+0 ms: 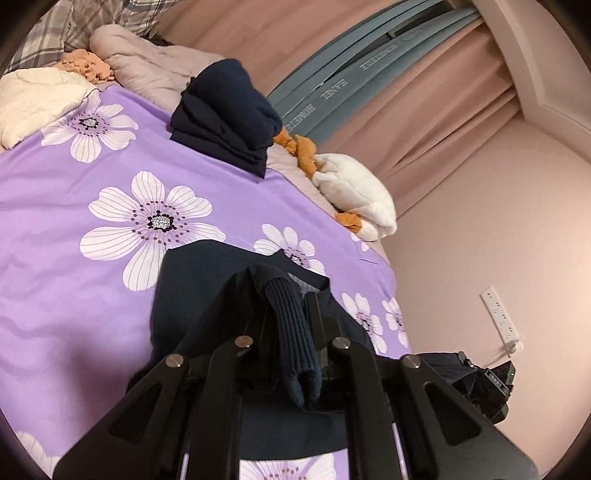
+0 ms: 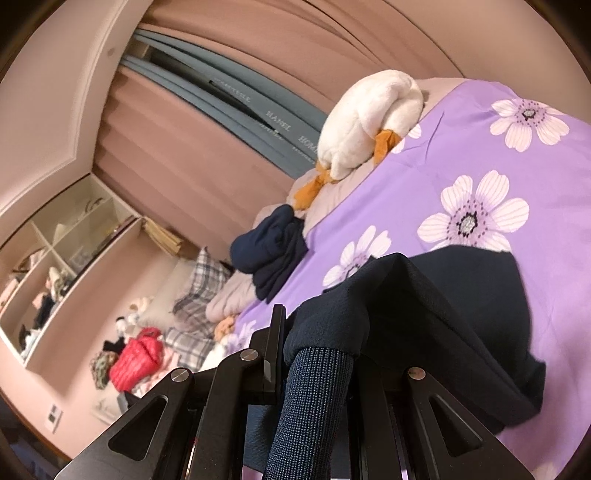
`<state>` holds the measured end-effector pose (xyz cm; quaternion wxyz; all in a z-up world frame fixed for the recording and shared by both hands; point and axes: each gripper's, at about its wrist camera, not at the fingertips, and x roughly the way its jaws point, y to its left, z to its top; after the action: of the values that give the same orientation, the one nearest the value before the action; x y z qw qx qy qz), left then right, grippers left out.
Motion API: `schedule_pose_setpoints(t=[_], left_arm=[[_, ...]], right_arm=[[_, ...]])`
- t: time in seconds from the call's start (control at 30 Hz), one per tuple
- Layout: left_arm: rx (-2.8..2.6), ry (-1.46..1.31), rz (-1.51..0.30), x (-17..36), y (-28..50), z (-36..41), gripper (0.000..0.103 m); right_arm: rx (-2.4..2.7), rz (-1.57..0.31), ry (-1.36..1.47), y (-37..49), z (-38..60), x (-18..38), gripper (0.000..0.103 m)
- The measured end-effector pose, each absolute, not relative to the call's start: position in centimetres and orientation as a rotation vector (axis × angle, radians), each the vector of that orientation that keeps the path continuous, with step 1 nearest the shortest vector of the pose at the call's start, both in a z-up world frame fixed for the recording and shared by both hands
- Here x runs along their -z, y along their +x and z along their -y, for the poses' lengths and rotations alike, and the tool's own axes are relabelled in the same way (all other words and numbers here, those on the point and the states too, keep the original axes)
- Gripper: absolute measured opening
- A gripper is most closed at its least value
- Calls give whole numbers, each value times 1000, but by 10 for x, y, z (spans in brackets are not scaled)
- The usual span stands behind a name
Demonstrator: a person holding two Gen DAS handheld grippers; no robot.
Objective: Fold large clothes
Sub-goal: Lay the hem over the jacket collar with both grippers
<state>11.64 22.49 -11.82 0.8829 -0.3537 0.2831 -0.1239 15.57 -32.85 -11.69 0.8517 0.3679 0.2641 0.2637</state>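
Note:
A dark navy sweater (image 1: 192, 295) lies on the purple flowered bedspread (image 1: 74, 236). My left gripper (image 1: 291, 306) is shut on one ribbed cuff (image 1: 291, 332) of it, the sleeve draped between the jaws. My right gripper (image 2: 317, 332) is shut on the other ribbed cuff (image 2: 314, 398), with the sleeve and body (image 2: 461, 314) bunched beyond it on the bedspread (image 2: 498, 166). A folded navy garment (image 1: 225, 118) lies at the far side of the bed; it also shows in the right wrist view (image 2: 269, 251).
A white plush duck (image 1: 354, 192) lies at the bed's edge by the curtain, also seen in the right wrist view (image 2: 365, 118). A beige quilt (image 1: 147, 62), plaid pillows (image 1: 74, 29) and a cream blanket (image 1: 33, 99) sit at the head. A shelf (image 2: 55, 251) and red bag (image 2: 136, 358) stand beyond.

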Motion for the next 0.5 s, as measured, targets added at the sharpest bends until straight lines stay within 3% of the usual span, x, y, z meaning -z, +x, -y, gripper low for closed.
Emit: schedule_pose_setpoints(t=[0.5], left_arm=[[136, -664, -790, 145, 270, -209, 11]], right_arm=[[-412, -709, 820, 266, 329, 159, 14]])
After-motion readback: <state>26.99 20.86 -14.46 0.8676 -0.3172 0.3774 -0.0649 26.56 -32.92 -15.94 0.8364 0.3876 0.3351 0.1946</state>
